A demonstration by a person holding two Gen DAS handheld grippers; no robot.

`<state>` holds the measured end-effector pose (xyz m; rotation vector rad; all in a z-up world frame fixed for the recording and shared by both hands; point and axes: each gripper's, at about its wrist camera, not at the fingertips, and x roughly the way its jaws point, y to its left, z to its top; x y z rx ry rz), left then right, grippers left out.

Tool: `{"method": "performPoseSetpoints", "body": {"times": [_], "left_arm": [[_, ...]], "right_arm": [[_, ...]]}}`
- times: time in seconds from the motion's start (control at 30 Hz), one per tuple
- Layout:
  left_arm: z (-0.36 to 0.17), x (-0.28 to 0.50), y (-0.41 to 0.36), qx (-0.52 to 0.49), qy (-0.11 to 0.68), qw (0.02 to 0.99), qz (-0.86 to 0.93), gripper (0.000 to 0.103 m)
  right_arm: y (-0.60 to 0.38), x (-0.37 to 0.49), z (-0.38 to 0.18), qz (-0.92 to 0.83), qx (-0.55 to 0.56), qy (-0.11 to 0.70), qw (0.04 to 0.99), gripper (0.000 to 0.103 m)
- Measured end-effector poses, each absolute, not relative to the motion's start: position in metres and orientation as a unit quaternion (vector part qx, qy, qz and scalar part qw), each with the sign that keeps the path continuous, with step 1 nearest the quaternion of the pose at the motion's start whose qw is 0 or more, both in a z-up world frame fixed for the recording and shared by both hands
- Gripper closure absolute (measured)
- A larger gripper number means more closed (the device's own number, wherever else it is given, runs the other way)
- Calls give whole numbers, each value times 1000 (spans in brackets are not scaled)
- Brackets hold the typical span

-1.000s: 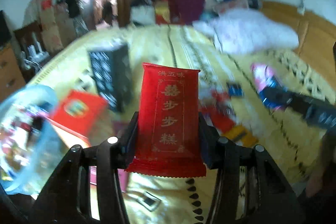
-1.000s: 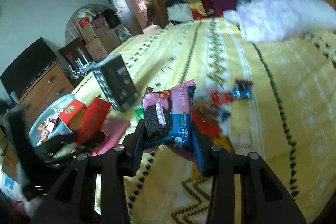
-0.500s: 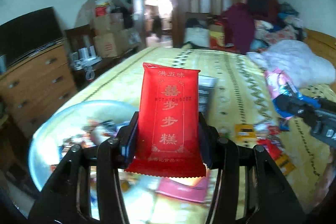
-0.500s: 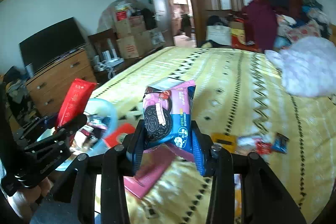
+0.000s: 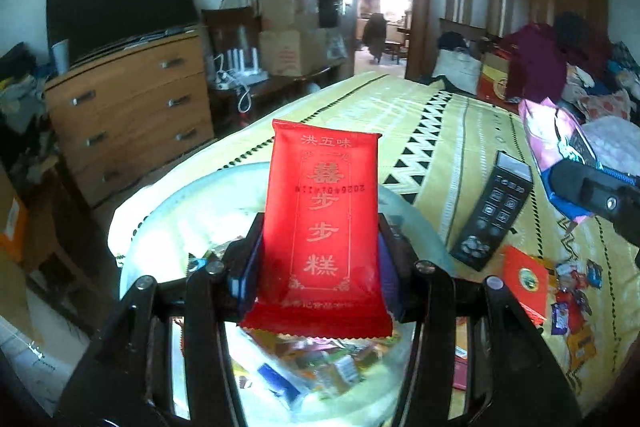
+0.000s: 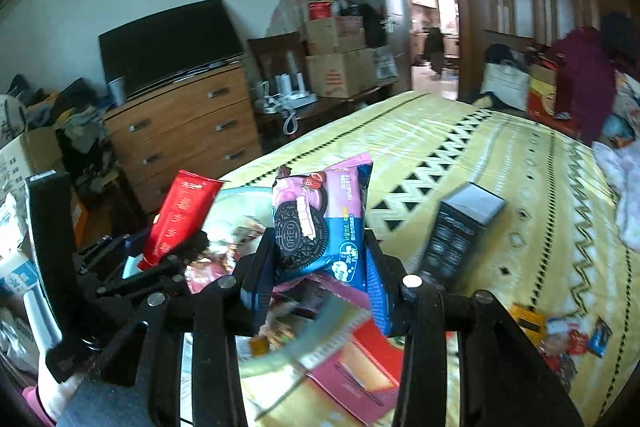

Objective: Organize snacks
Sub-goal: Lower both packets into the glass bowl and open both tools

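Observation:
My left gripper (image 5: 320,259) is shut on a red snack packet (image 5: 322,223) with gold characters, held upright over a clear round tub (image 5: 168,223) holding several small snacks. My right gripper (image 6: 318,267) is shut on a pink and blue Oreo packet (image 6: 320,223), just right of the tub's rim (image 6: 320,327). In the right wrist view the left gripper (image 6: 168,259) with the red packet (image 6: 180,215) sits at the left. The right gripper's finger (image 5: 592,191) and the Oreo packet (image 5: 556,139) show at the right edge of the left wrist view.
A black box (image 5: 494,211) stands on the yellow patterned bedspread (image 5: 452,131) right of the tub, with a red box (image 5: 524,283) and several loose snacks (image 5: 572,307) beyond it. A pink flat pack (image 6: 352,375) lies below the right gripper. A wooden dresser (image 5: 128,107) stands left of the bed.
Both grippers have swung left across the bed with their packets. The tub has come from the left edge to under the left gripper, and the loose snacks have slid to the right.

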<state>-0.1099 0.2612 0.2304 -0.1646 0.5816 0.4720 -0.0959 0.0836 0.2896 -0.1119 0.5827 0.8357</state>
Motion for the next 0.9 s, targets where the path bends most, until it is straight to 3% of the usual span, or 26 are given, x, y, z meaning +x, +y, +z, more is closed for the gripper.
{"method": "performPoseSetpoints", "body": {"times": [0.9], "left_arm": [[201, -94, 327, -131, 353, 896, 235, 53]], "right_arm": [[176, -57, 246, 417, -99, 367, 826, 59]]}}
